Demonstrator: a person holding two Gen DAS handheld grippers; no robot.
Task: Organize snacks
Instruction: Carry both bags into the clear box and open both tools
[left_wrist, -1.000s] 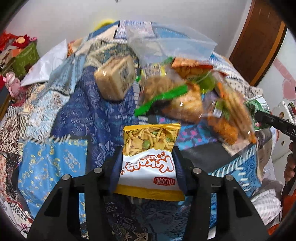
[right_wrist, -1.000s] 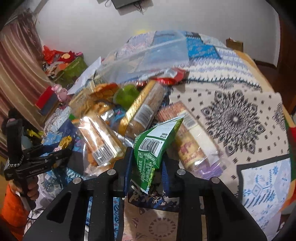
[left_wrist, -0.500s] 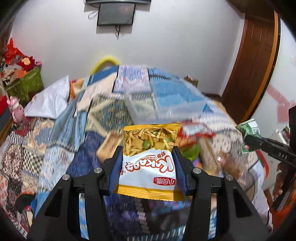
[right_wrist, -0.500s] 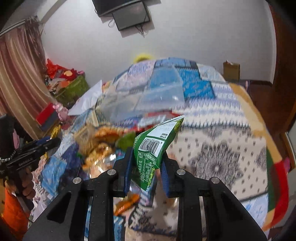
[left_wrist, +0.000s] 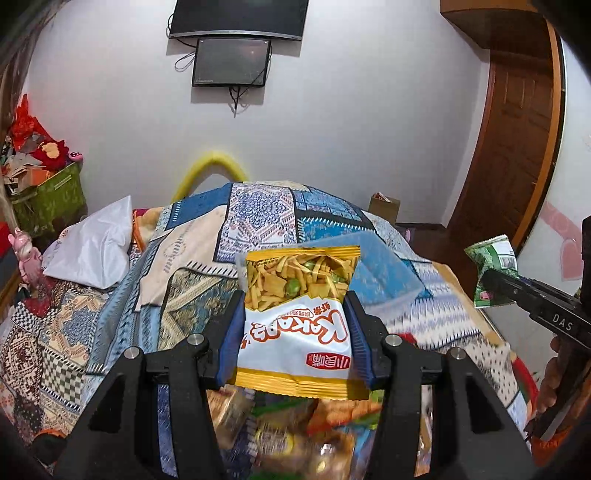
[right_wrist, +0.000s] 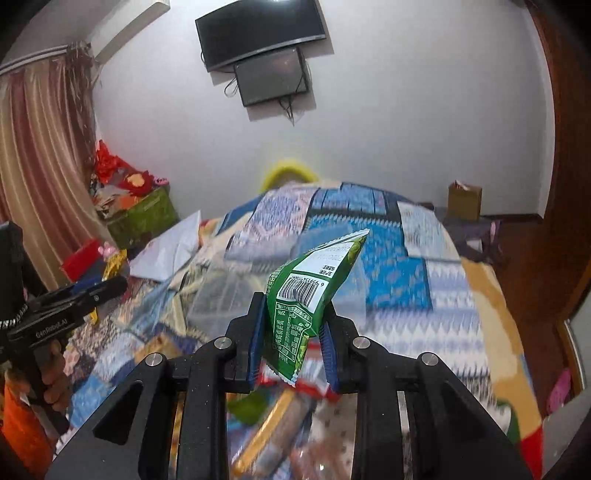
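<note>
Left gripper (left_wrist: 297, 326) jaws clamped the orange-white snack packet (left_wrist: 297, 314), right gripper (right_wrist: 295, 332) jaws pinched the green packet (right_wrist: 308, 295), both raised above the bed (right_wrist: 458, 295); the green packet's thin edge hold risked slipping.

Patchwork blue-and-cream quilted bedspread (left_wrist: 255, 218) over the bed. White pillow (left_wrist: 92, 251) at its left edge. Green woven basket (left_wrist: 48, 199) beyond, heaped with red cloth. Two dark wall-mounted screens (left_wrist: 232, 66) above. Brown wooden door (left_wrist: 517, 129) at right; small cardboard box (right_wrist: 464, 199) by the wall.
</note>
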